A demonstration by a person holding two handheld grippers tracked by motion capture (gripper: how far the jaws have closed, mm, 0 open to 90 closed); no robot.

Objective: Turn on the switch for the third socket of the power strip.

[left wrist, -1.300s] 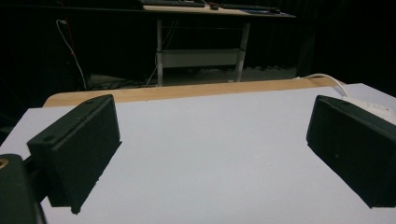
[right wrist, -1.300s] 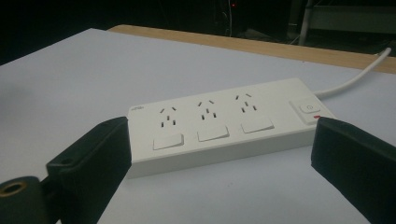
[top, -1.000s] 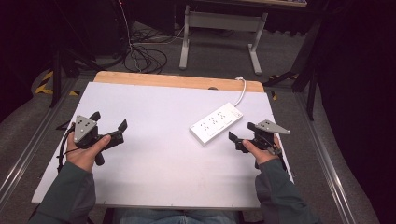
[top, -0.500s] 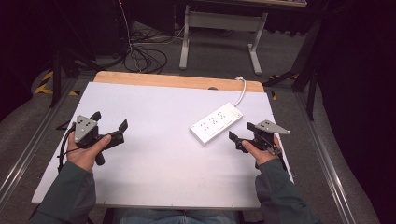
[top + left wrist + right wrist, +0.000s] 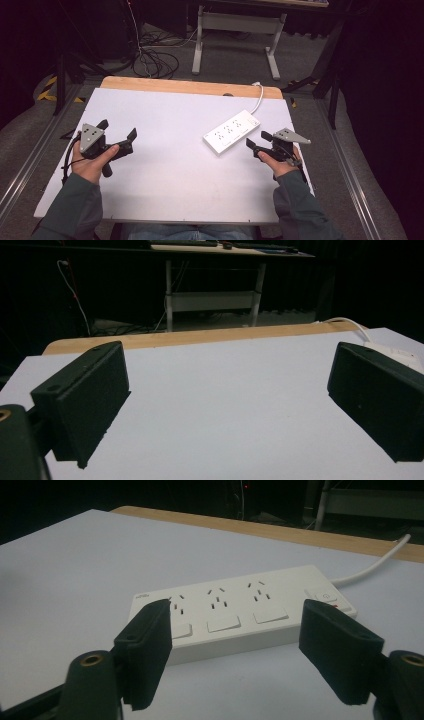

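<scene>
A white power strip (image 5: 231, 132) with three socket sets and a switch lies on the white table (image 5: 175, 165), right of the middle, and its cable (image 5: 259, 95) runs off the back edge. My right gripper (image 5: 257, 139) is held just right of the strip and points at its long side (image 5: 235, 615). Its jaws have just been closing but still stand apart, with nothing between them. My left gripper (image 5: 118, 128) hovers over bare table at the left, jaws wide open (image 5: 230, 390) and empty. The strip's end (image 5: 400, 352) peeks from behind its right jaw.
A wooden strip (image 5: 190, 86) edges the table's far side. Beyond it on the floor stand a desk frame (image 5: 235, 30) and a tangle of cables (image 5: 150, 55). Metal rails (image 5: 30, 165) run along both sides of the table.
The right gripper's jaws stand a little closer together than a second ago. Both hands and the power strip have kept their places.
</scene>
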